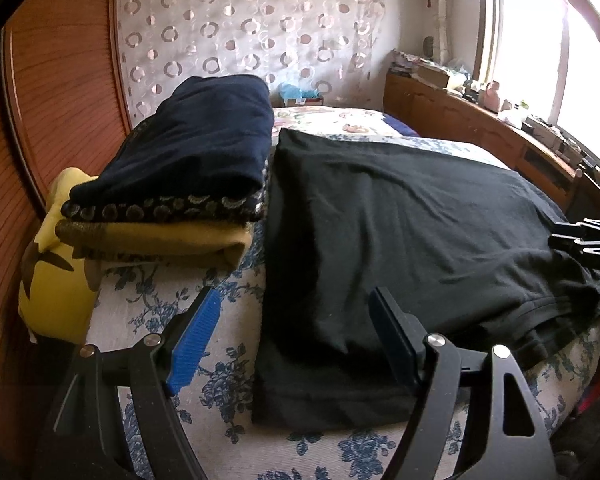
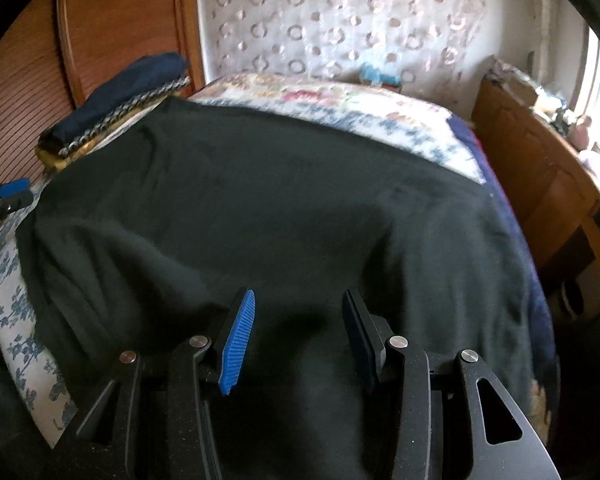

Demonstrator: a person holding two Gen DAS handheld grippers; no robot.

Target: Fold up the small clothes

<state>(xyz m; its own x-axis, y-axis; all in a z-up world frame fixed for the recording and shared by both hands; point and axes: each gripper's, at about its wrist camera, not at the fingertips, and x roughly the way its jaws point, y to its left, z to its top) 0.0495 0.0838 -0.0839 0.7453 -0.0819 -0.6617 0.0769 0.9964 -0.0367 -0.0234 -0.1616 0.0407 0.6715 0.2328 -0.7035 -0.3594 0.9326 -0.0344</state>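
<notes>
Where our left wrist view takes in the bed (image 1: 228,392), we see its floral cover beside the black garment (image 1: 400,248), spread flat, and a stack of folded clothes (image 1: 180,184) on the left; our right view is mostly filled with black cloth. Our left hand-held gripper (image 1: 296,336) hangs wide apart over the garment's left edge, gripping nothing. Our right hand-held gripper (image 2: 300,336) is likewise spread, empty, above the cloth.

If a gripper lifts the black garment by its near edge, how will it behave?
The black garment likely drapes limply: it wrinkles and hangs over the bed edge. Probably light and thin. The open left gripper may grab only one layer.
</notes>
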